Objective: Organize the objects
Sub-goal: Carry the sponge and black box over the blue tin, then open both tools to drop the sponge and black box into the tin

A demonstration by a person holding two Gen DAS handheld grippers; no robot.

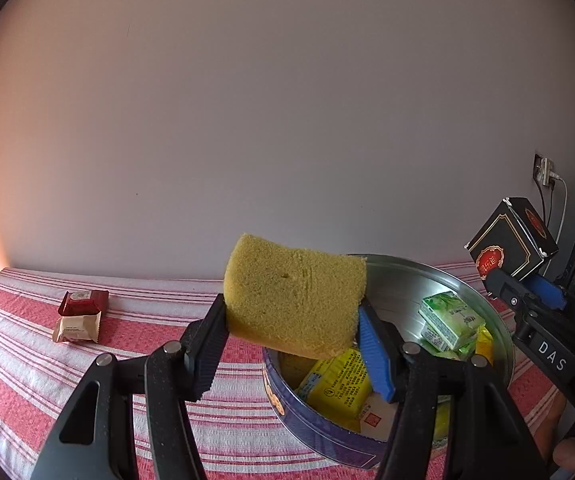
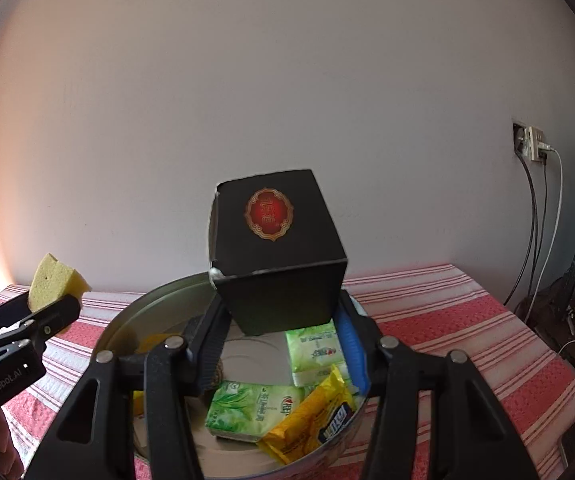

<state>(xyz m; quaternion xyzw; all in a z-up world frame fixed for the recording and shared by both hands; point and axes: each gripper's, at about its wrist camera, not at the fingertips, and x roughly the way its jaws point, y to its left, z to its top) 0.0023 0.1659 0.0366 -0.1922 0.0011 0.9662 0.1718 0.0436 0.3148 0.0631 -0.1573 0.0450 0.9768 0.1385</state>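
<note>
Two grippers are each closed on something above a round tin. Nearest in the left wrist view, the left gripper [image 1: 293, 332] has its fingers [image 1: 207, 344] pressed against the sides of a yellow sponge [image 1: 293, 300], which is held clear of the surface (the block bulges a little above the pads). Just behind and below it sits the round tin [image 1: 499, 344], blue on the outside and silver within, holding green tissue packs [image 1: 449, 320] and a yellow packet [image 1: 337, 388]. In the right wrist view, the right gripper [image 2: 283, 332] grips a black box [image 2: 279, 248] with a red and gold emblem on top, held directly over the tin's open mouth, apart from the contents below.

Under the tin, a red and white striped cloth [image 1: 27, 380] covers the surface. Farther off on the left of that cloth lie two small snack packets, one beige [image 1: 75, 328] and one dark red [image 1: 83, 302], touching each other and well apart from the tin. Beyond stands a plain pale wall [image 2: 247, 80], with a socket and hanging cables [image 2: 531, 144] at the right.
</note>
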